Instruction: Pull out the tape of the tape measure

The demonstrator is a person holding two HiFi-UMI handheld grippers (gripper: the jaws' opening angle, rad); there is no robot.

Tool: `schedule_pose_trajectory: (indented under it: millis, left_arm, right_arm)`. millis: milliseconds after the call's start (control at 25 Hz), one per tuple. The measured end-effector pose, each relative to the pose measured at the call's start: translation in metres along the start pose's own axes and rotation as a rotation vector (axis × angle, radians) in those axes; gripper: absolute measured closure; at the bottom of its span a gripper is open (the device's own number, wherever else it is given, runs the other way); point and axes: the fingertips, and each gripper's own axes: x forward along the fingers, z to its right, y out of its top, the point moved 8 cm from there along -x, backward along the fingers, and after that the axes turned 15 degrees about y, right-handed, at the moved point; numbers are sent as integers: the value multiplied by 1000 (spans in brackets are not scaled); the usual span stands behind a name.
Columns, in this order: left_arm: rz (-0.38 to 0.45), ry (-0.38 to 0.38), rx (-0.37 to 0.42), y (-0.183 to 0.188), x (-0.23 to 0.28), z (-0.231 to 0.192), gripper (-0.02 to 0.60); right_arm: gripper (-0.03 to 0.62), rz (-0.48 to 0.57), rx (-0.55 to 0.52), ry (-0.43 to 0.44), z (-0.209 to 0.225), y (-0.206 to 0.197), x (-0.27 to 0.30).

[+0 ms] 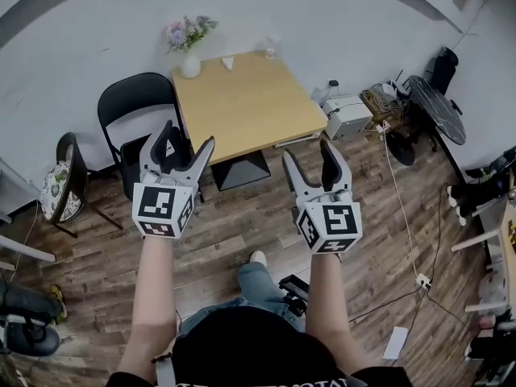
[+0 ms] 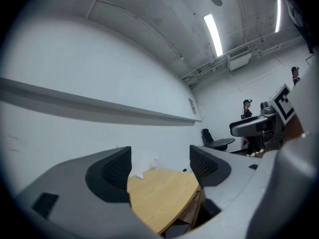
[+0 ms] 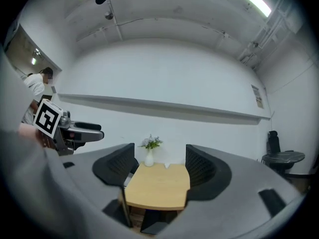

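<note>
— What lies around the two grippers?

— The person holds the left gripper (image 1: 189, 135) and the right gripper (image 1: 306, 150) side by side over the wood-plank floor (image 1: 234, 224), just short of the table's (image 1: 242, 107) near edge. Both have their jaws spread wide, gripping nothing.

— And the tape measure?

— It cannot be picked out in any view. A small white item (image 1: 228, 61) and a clear one (image 1: 271, 49) by the table's far edge are too small to name. A vase of flowers (image 1: 190, 64) stands at the far left corner.

— What crowds the table?

— A black folding chair (image 1: 133, 103) stands against its left edge. A grey box (image 1: 348, 115) lies among tangled cables off its right edge, with a dark round table (image 1: 435, 107) beyond. A white wall (image 1: 322, 14) runs behind the far edge.
</note>
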Motion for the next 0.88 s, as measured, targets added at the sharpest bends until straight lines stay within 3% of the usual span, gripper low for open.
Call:
schedule_pose_trajectory:
  millis: [560,880]
  left_arm:
    - [-61,103,12,-24,169,49,230]
    - [-88,118,27,-41,220,55,230]
  right_arm:
    - [278,-34,1,94,179,-17,103]
    - [278,-50,22,136,215,-41,147]
